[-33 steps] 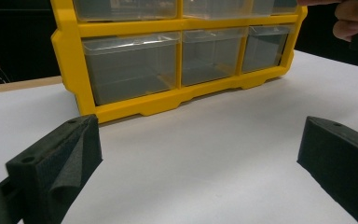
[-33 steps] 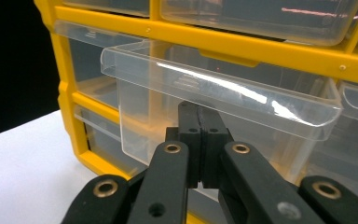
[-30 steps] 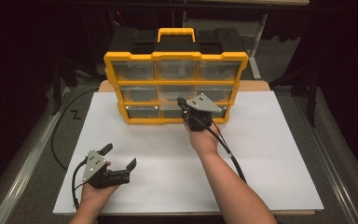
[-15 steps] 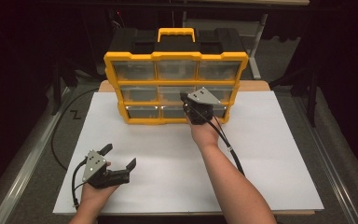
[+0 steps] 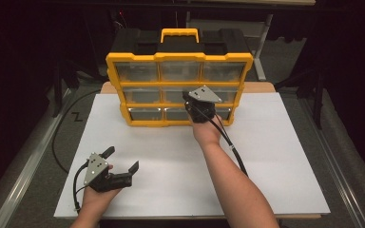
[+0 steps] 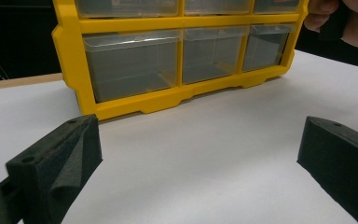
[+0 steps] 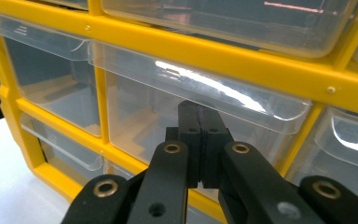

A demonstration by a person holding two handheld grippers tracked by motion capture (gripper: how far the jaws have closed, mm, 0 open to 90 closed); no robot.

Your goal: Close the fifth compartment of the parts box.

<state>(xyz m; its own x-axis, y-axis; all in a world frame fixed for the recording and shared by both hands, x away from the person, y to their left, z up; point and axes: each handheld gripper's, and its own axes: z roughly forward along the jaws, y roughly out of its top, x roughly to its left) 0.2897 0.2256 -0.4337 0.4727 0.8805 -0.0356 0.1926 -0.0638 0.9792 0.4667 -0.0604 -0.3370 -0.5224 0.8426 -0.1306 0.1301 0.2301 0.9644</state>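
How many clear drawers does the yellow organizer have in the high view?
9 drawers in the yellow organizer, three rows of three: top, middle, bottom. The right tool and hand partly cover the middle and bottom rows' centre and right drawers.

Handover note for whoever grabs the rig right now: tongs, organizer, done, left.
Right tongs: jaws together, tips right under the lip of the middle drawer in the middle row of the yellow organizer; I cannot tell whether they touch it.
Left tongs: jaws wide apart, holding nothing, low over the white tabletop at the near left, facing the organizer.
Done: right hand at the drawer front. All drawers look closed and see-through; none shows any contents.
Left: probably hook the lip and pull that drawer out.
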